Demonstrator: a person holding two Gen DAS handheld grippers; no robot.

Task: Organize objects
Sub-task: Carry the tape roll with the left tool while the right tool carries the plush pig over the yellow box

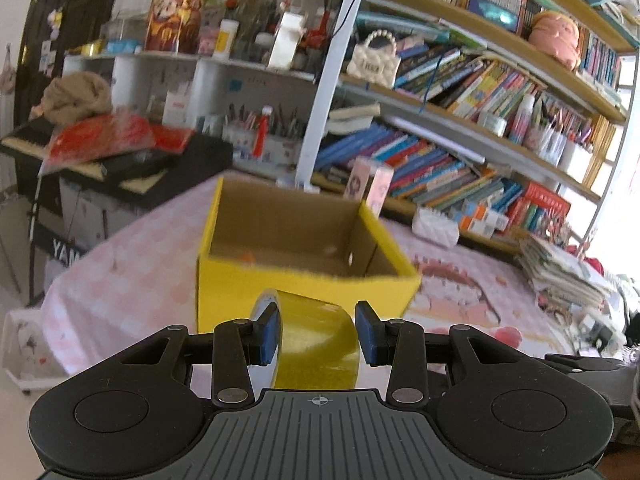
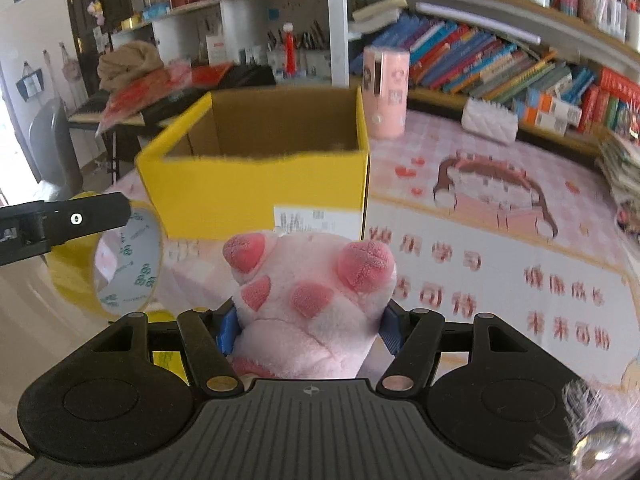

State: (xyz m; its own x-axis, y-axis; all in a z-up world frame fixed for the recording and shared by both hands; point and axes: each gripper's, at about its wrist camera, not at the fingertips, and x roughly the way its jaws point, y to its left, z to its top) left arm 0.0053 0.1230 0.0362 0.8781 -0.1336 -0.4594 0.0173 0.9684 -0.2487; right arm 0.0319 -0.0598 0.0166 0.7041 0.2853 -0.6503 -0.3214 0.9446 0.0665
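The left tongs are squeezing a yellow tape roll. The right tongs are squeezing a pink plush paw. Both are hanging just before the open yellow box on the worktop.

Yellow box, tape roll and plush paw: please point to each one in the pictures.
yellow box [image 2: 256, 196]: right wrist view, front wall.
tape roll [image 1: 320, 340]: left wrist view, yellow outer band.
plush paw [image 2: 316, 280]: right wrist view, pink pads.
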